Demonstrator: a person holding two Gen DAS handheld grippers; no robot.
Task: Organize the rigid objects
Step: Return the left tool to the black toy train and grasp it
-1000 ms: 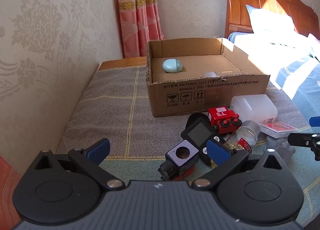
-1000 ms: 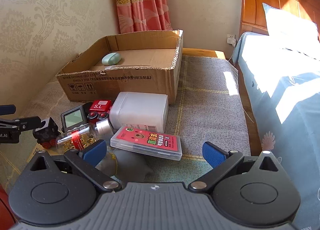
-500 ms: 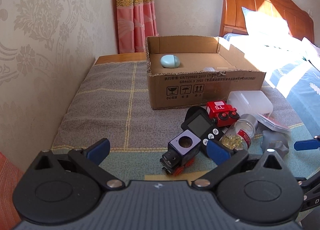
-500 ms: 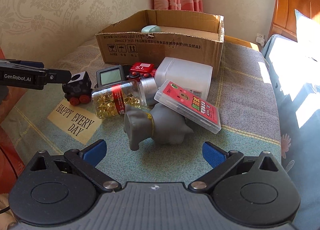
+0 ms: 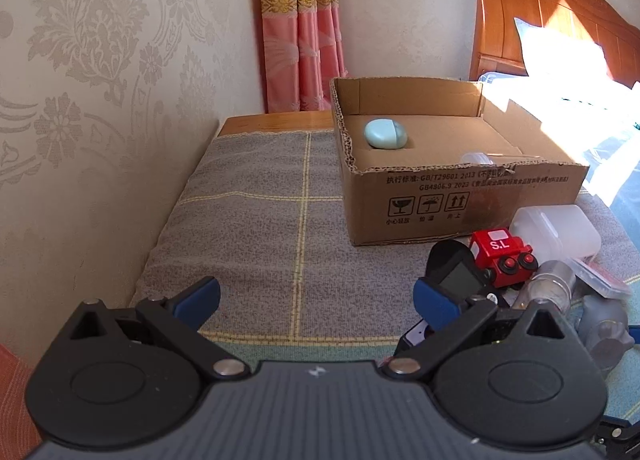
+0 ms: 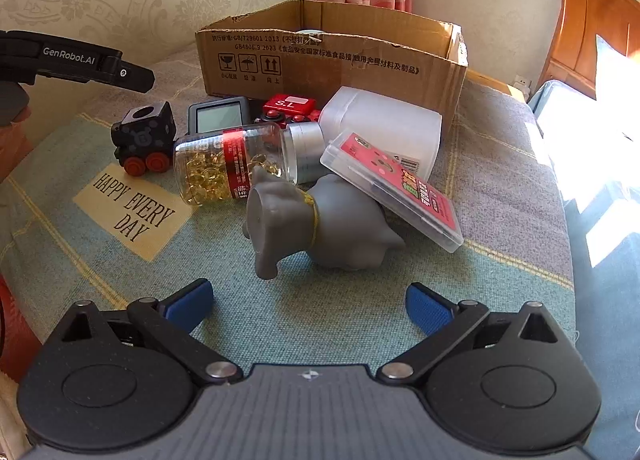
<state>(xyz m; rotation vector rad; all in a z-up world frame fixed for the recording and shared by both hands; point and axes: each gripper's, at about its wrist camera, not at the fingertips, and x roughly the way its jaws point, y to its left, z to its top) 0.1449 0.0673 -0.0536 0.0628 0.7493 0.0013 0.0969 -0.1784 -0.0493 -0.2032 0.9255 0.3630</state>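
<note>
A pile of objects lies in front of an open cardboard box (image 6: 332, 56): a grey elephant toy (image 6: 332, 220), a pill bottle (image 6: 236, 164) on its side, a red card case (image 6: 392, 188), a white container (image 6: 384, 128), a black toy train (image 6: 146, 136), a screen device (image 6: 218, 116) and a red train (image 6: 290, 108). My right gripper (image 6: 310, 304) is open, low over the cloth just short of the elephant. My left gripper (image 5: 316, 300) is open over bare cloth, left of the pile. The box (image 5: 440, 196) holds a teal oval case (image 5: 385, 134).
The grey and teal cloth (image 5: 260, 228) covers a wooden bench against a patterned wall (image 5: 100, 100). A bed (image 6: 600, 180) runs along the right. One finger of the left gripper (image 6: 120, 70) reaches in above the black train. A pink curtain (image 5: 300, 40) hangs behind the box.
My right gripper has come lower and closer to the elephant toy. My left gripper has shifted left, so the black train now sits mostly behind its right finger.
</note>
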